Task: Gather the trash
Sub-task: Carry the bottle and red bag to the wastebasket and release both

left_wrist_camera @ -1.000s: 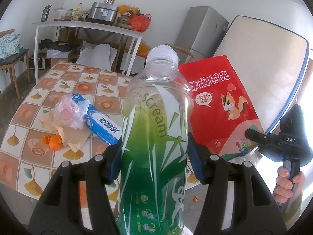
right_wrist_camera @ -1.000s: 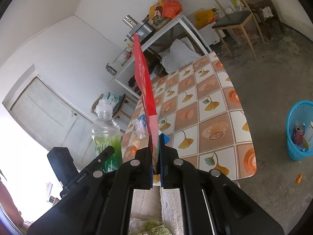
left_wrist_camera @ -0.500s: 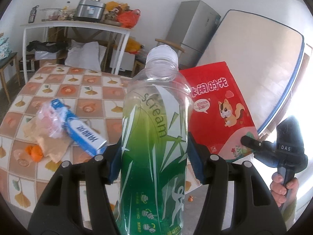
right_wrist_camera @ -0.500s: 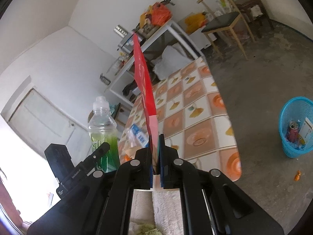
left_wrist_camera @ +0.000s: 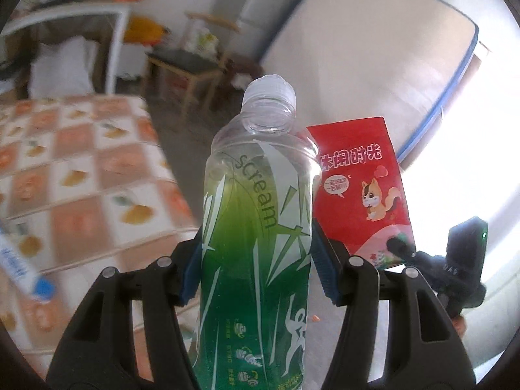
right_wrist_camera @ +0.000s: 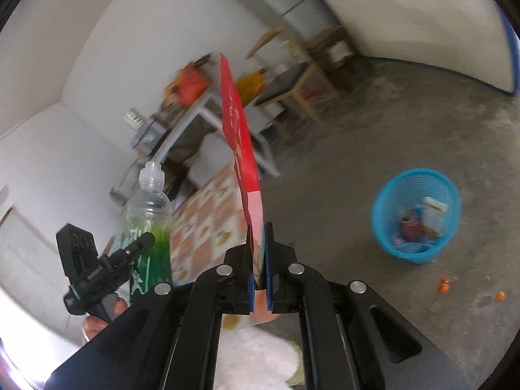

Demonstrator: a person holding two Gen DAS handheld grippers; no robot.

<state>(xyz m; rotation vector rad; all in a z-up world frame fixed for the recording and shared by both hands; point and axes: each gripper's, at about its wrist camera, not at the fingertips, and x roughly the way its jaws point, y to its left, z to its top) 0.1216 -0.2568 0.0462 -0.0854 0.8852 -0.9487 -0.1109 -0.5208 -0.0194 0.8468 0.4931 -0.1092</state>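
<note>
Both grippers have swung off the tiled table [left_wrist_camera: 81,175] toward the blue wastebasket [right_wrist_camera: 416,215]; left gripper [left_wrist_camera: 255,261] clamps the green Scream bottle [left_wrist_camera: 256,227], right gripper [right_wrist_camera: 259,266] pinches the red snack bag [right_wrist_camera: 239,136].

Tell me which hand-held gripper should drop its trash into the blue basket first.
Right. The right hand-held gripper, clamping the red snack bag, has the blue basket in view on the floor just to its right. The left hand-held gripper, holding the green bottle, sits on the far side from it.

We see a table [left_wrist_camera: 97,175] with an orange-and-white leaf-pattern cover, bearing a blue-and-white packet [left_wrist_camera: 19,266] at its near left edge. The grey concrete floor [right_wrist_camera: 373,130] carries a blue mesh basket [right_wrist_camera: 417,214] and orange scraps [right_wrist_camera: 443,287] to its right.
</note>
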